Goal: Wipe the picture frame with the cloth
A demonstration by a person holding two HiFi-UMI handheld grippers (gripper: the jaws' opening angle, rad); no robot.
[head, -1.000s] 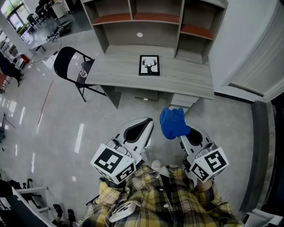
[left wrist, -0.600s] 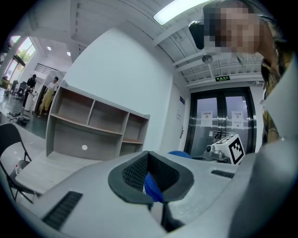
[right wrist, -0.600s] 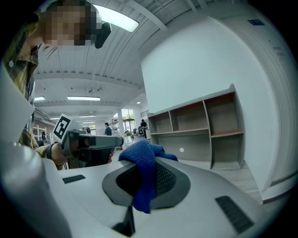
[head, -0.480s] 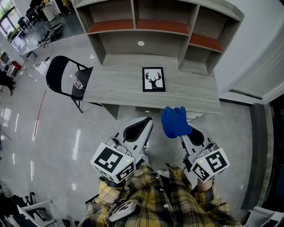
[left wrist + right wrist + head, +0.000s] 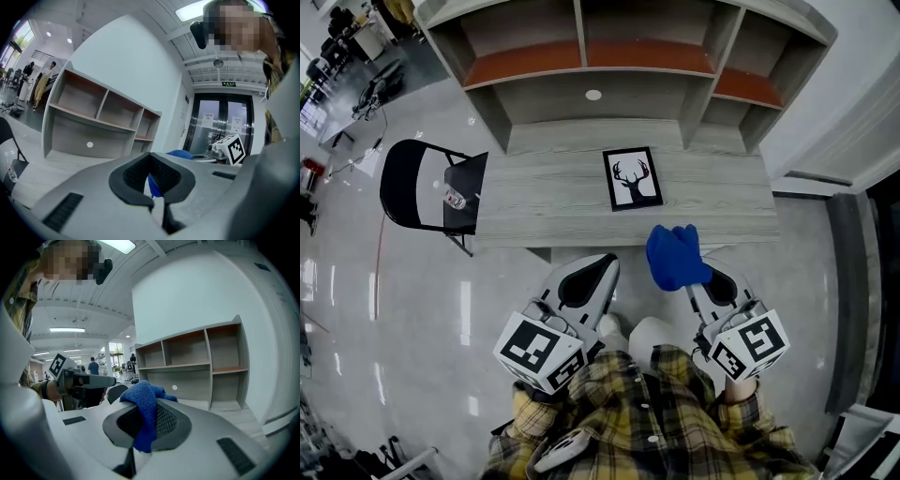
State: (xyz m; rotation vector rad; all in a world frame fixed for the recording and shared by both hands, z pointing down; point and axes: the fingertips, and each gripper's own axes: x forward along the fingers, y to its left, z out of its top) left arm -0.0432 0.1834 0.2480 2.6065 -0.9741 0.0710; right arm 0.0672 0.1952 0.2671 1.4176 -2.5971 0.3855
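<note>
- Picture frame flat on desk, fwd of both grippers, long axis running away.
- right gripper clamped on cloth, seems slightly nearer; left gripper closed, w/ nothing inside.

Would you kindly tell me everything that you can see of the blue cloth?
The cloth is bright blue, with a nubby, towel-like weave, and is bunched into a soft lump. The right gripper is shut on it: a fold hangs down between the jaws, and the rest bulges above and beyond them. It is held in the air near the front edge of the desk, apart from the frame, which lies flat on the desk. Nothing else touches it.
</note>
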